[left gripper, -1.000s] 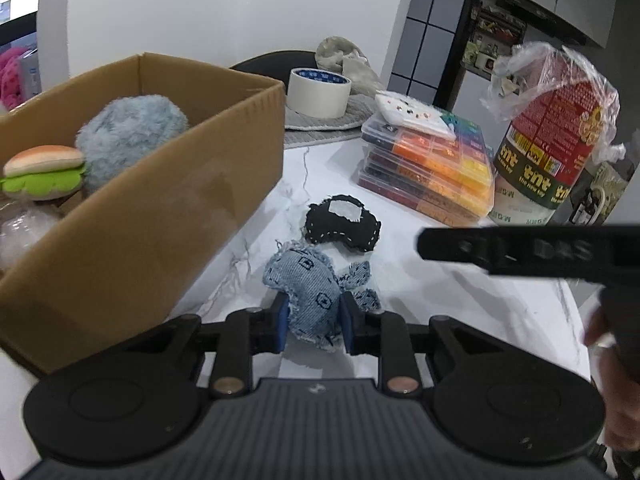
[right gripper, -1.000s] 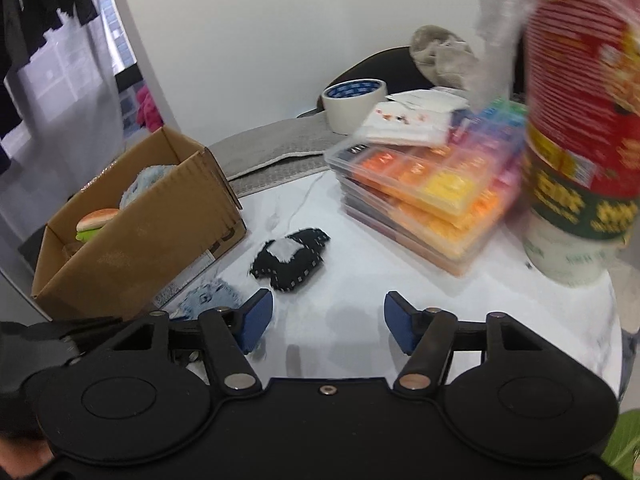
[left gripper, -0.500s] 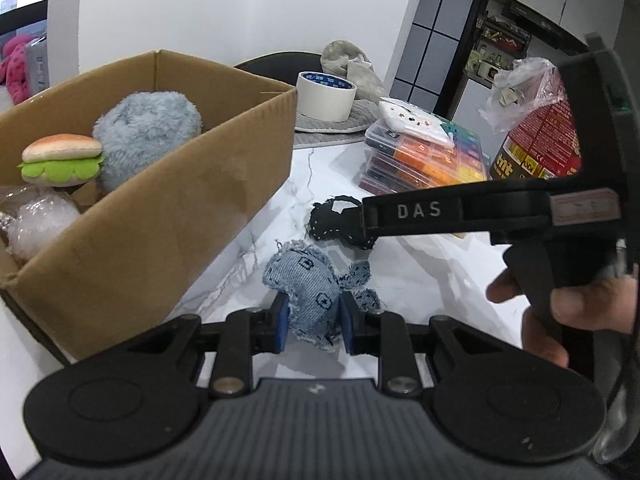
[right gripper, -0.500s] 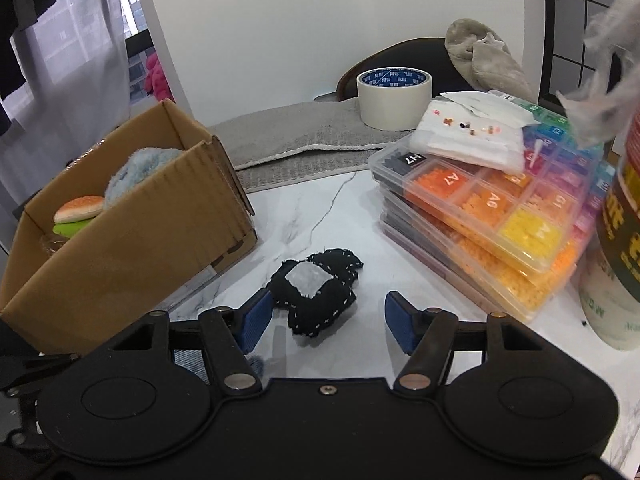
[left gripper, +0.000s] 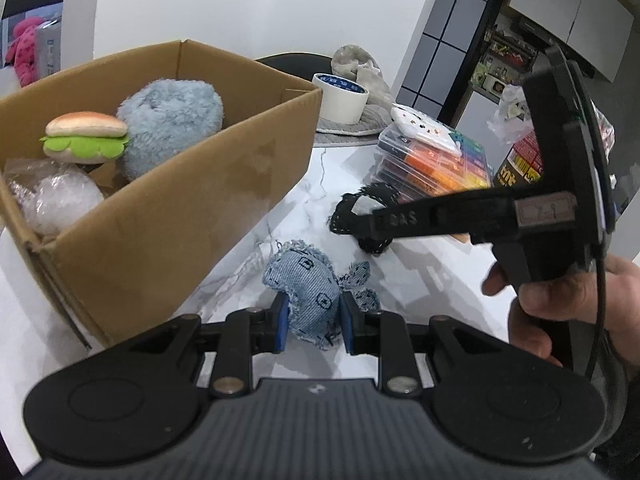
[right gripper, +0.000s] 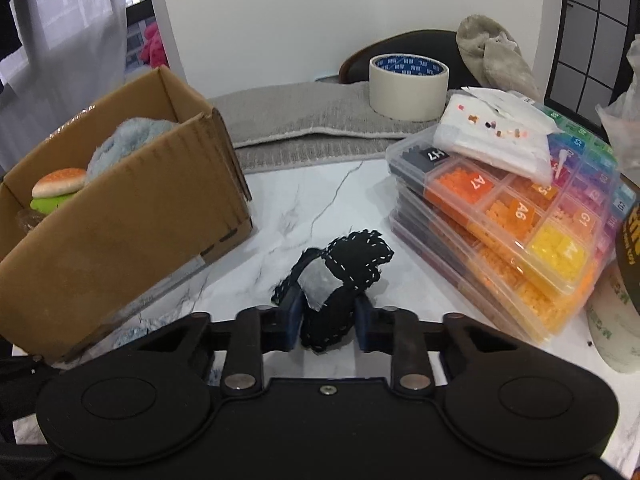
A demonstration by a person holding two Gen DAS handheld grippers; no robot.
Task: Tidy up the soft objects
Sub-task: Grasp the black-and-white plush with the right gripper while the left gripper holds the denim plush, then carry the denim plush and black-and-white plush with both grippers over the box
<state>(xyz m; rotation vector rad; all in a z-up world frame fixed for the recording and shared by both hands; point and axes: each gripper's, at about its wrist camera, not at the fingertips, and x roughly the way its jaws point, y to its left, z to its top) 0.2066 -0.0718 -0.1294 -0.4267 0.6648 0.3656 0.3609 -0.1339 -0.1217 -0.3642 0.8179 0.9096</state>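
Right gripper (right gripper: 326, 322) jaws just closed, now pinching black stitched toy (right gripper: 344, 276) between its fingers, on the table. Left gripper (left gripper: 313, 322) pinches denim toy (left gripper: 310, 294). Both ready to lift toward cardboard box (left gripper: 180, 208)

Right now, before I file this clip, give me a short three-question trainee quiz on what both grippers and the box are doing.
1. True or false: the left gripper is clamped on the blue denim stuffed toy.
2. What does the right gripper hold? A) roll of cream tape B) black stitched fabric toy C) plush burger
3. Name one soft thing already inside the brown cardboard box.

Key
1. True; its pads press both sides of the toy.
2. B; the jaws have just closed on the black stitched fabric toy.
3. The fluffy pale-blue plush ball or the plush burger.
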